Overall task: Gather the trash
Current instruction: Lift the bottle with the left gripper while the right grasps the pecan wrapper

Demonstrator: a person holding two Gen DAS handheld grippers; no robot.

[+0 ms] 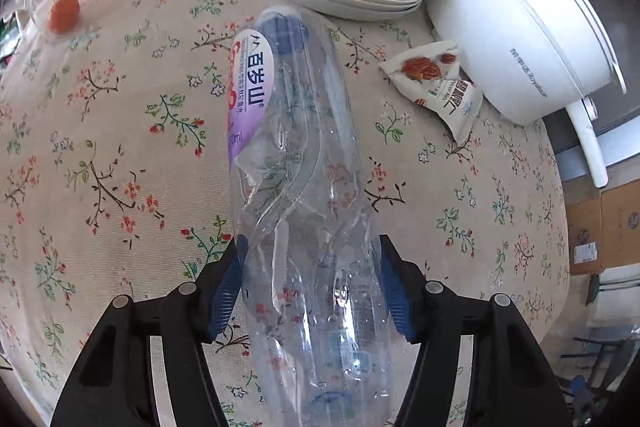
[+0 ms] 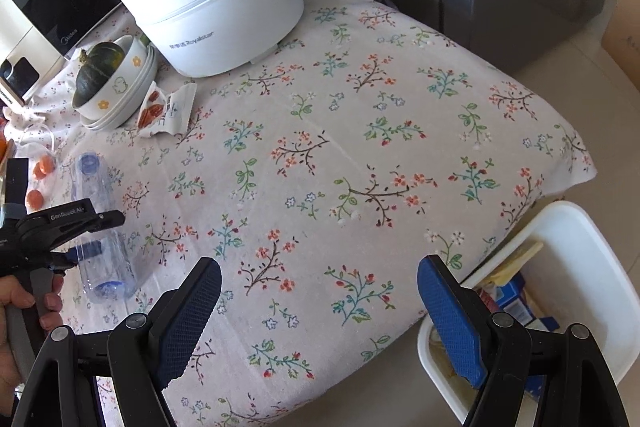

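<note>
Floral tablecloth (image 2: 360, 155); white bin (image 2: 592, 267) only in right view

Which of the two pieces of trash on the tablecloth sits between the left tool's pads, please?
The clear plastic bottle, lying on its side between the left tool pads. The snack wrapper lies apart, beside the white pot.
</note>
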